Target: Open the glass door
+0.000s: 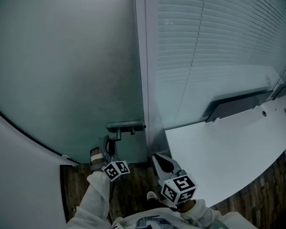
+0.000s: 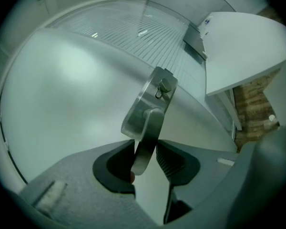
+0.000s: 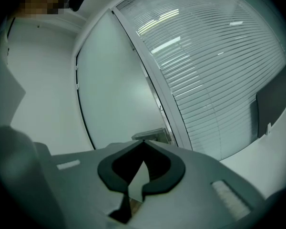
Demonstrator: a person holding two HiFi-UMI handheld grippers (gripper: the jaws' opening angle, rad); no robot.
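The frosted glass door [image 1: 62,70] fills the left of the head view, with a metal lever handle [image 1: 126,127] near its right edge. My left gripper [image 1: 109,144] reaches up to the handle from below. In the left gripper view the lever [image 2: 150,123] hangs from its backplate, and the left gripper [image 2: 147,149] is shut on the lever's lower end, one pad on each side. My right gripper [image 1: 158,159] hovers to the right of the handle, shut and holding nothing; its tips [image 3: 144,141] meet in front of the door [image 3: 114,89].
A grey door frame [image 1: 150,70] separates the door from a glass wall with horizontal blinds [image 1: 219,42]. A white tabletop [image 1: 229,151] juts out at the right, close to my right gripper. A white wall [image 1: 19,175] lies at the left, with wood floor [image 1: 133,180] below.
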